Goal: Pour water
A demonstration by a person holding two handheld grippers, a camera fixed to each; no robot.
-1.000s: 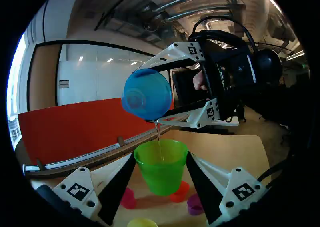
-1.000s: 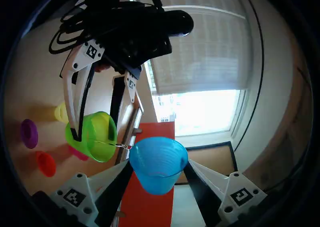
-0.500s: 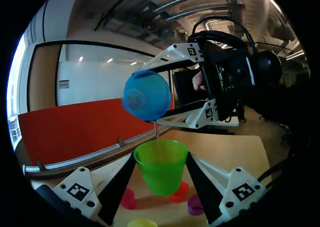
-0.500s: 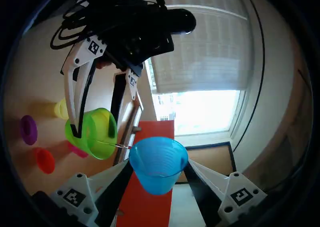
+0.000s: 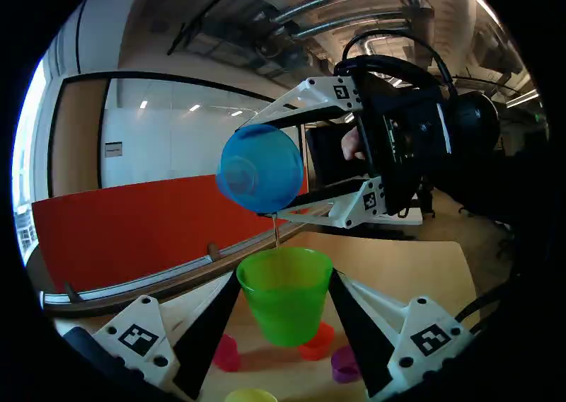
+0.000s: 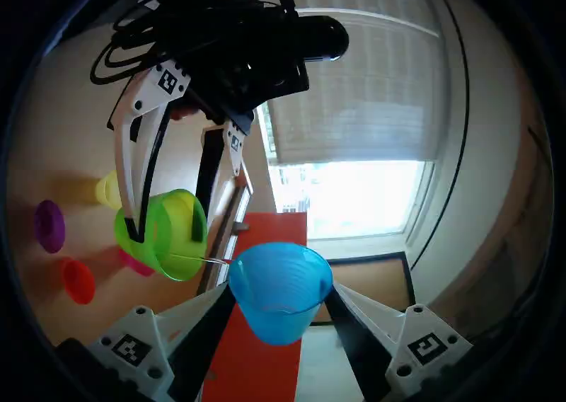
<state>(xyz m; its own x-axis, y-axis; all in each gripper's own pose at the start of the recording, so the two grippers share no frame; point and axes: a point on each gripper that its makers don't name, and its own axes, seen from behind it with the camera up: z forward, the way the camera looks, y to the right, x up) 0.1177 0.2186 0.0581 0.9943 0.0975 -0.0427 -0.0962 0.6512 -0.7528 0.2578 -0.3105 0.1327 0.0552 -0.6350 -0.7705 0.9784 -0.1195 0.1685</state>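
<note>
Since a second ago you have moved the blue cup (image 5: 260,167) only a touch to the right in the left gripper view, and the pour is still a thin thread. Your right gripper (image 6: 280,294) is closed to the cup's width, with a finger pressed on either side of it. The cup is tipped far over so that its base faces the left camera. The water stream (image 5: 274,231) falls from its lower lip into the green cup (image 6: 163,233) just below. Your left gripper (image 5: 284,289) clamps the green cup the same way, both fingers on its walls, and holds it upright above the worktop (image 5: 410,267). On the worktop beneath it lie a pink cup (image 5: 228,352), an orange cup (image 5: 317,342), a purple cup (image 5: 345,363) and a yellow cup (image 5: 251,396).
</note>
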